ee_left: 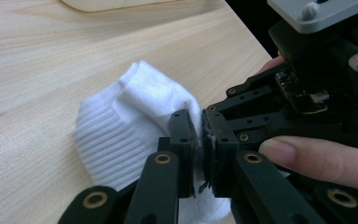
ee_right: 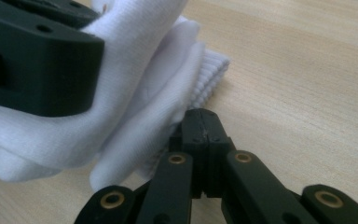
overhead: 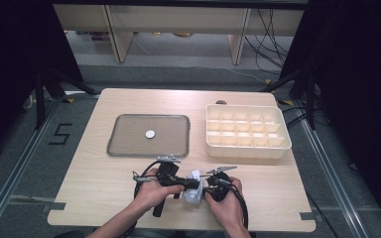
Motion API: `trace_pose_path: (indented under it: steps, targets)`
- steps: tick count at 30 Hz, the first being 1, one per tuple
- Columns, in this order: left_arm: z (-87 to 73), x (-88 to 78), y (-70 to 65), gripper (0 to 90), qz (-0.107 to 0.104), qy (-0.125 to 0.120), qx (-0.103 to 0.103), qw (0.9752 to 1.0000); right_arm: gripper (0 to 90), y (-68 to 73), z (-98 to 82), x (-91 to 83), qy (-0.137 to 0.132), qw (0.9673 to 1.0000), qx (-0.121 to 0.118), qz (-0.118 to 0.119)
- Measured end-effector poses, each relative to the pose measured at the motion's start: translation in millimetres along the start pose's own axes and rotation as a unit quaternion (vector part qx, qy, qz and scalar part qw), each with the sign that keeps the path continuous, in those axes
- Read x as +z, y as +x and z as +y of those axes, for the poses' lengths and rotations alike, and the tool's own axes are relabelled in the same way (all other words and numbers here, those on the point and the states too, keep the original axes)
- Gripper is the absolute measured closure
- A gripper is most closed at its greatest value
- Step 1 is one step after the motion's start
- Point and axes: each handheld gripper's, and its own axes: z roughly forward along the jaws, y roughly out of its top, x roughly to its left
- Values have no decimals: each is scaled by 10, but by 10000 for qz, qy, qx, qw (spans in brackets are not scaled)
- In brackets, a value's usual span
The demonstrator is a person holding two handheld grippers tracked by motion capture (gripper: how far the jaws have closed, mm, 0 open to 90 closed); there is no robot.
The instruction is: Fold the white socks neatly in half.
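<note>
**Q:** Where the two hands meet at the near edge of the tabletop point(overhead: 104, 198), what lies around them?

**A:** A white sock point(overhead: 193, 186) sits bunched between the left claw point(overhead: 187, 184) and the right claw point(overhead: 202, 188). Beyond it rest a grey tray point(overhead: 129, 146) and, to the right, a cream divided box point(overhead: 248, 148); neither stands in the way.

**Q:** What do the close views add?

**A:** The left gripper view shows the left claw point(ee_left: 200, 140) clamped on a fold of the sock point(ee_left: 121, 121), with the right gripper's body and a fingertip just beside. The right gripper view shows the right claw point(ee_right: 205, 135) pressed together at the sock's point(ee_right: 140, 93) edge; whether cloth is pinched cannot be told.

**Q:** And the containers?

**A:** The tray holds one small white disc point(overhead: 150, 134). The box's compartments appear bare.
</note>
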Motion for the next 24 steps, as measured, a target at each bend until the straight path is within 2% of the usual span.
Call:
trace_pose_path:
  steps: [1,3,4,10,11,13,17,18,19,21,24]
  targets:
    - [3,0,0,829,3,-5,0,10000,900,24,1,-4,11,9999,164,-43]
    - [6,0,1,828,11,0,5,10000,900,25,3,-5,21,9999,141,-33]
    - [10,2,-4,828,60,-9,9,10000,900,31,8,-6,67,9998,151,-100]
    - [19,11,-4,828,24,20,19,10000,900,54,17,-2,47,9998,193,-57]
    - [20,12,-5,828,28,20,24,10000,900,43,13,9,25,9999,105,-95]
    - [21,13,-2,828,27,19,18,10000,900,52,17,10,-12,9999,103,27]
    - [20,11,13,828,31,44,6,10000,900,74,21,16,44,9998,166,-37]
    - [16,14,9,828,107,1,-6,9999,900,82,19,22,39,9998,173,0]
    - [15,12,11,828,156,30,0,9999,900,83,10,23,30,9999,79,82]
    - [7,20,26,828,183,54,-6,9998,900,103,7,37,6,9999,89,148]
    - [-2,31,49,828,89,105,-9,9999,900,101,9,36,-14,9999,93,110]
